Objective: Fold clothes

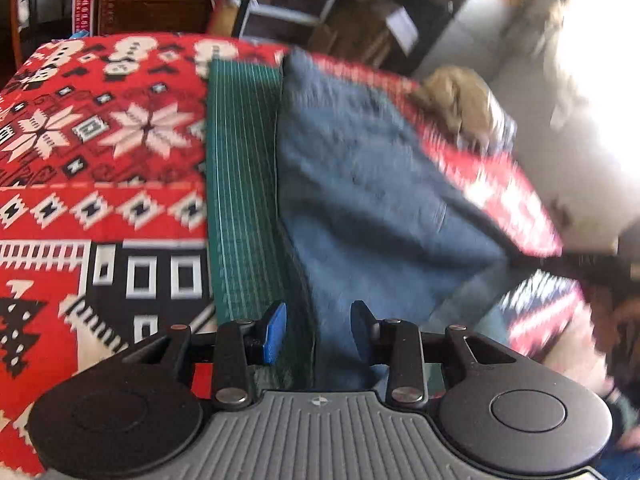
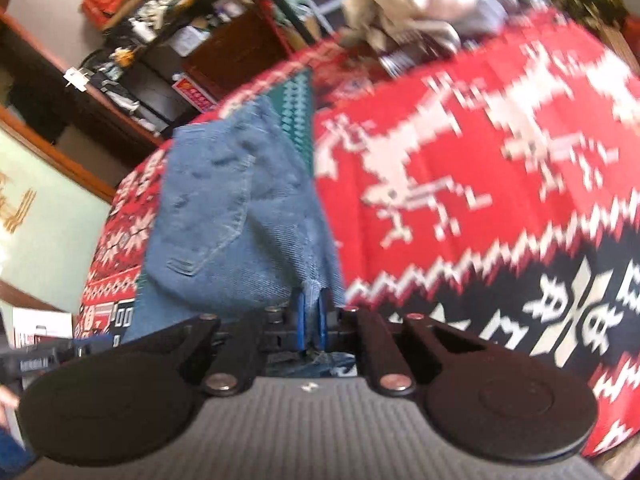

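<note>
No legible writing — right tool [image 2: 311,320] pinches jeans [image 2: 224,216]

Jeans [image 2: 224,216]: blue denim, matt, rough twill weave, stitched seams. My right gripper [image 2: 311,322]: matt black plastic, blue pads pinched on the denim. Left gripper [image 1: 318,328] the same, ribbed grey housing, shiny metal rivets. Blanket [image 1: 100,140]: soft printed fleece. Green mat [image 1: 240,184]: smooth, gridded.
</note>
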The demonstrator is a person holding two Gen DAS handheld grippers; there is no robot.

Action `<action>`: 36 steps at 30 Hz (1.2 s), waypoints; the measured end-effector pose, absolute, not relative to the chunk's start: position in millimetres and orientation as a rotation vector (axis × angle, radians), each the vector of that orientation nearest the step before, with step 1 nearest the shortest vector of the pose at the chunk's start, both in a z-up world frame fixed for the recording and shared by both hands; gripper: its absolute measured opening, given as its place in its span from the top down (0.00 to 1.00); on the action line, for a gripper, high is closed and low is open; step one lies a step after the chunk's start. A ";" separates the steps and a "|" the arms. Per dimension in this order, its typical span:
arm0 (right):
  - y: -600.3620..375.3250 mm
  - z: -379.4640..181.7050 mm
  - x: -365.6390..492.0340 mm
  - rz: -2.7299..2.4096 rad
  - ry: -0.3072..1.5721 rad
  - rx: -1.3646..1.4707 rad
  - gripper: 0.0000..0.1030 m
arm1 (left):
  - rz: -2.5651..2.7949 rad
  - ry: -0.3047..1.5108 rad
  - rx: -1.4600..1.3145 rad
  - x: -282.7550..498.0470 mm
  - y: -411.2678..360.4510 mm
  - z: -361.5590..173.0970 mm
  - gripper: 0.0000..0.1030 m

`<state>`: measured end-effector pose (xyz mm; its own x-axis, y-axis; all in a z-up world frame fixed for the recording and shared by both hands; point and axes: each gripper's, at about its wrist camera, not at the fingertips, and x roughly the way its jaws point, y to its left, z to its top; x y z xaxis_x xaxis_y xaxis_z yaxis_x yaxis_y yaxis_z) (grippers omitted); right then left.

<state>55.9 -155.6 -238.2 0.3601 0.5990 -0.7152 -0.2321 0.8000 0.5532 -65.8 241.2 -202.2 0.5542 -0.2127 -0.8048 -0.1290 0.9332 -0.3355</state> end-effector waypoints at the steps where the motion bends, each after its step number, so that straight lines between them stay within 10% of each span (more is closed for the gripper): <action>1: -159.1 -244.7 56.2 0.544 1.088 0.406 0.93 | -0.063 0.995 -0.365 -68.7 239.4 -202.3 0.66; 36: -162.4 -254.4 56.0 0.546 1.089 0.482 0.92 | -0.015 1.174 -0.512 -80.1 229.2 -221.1 0.65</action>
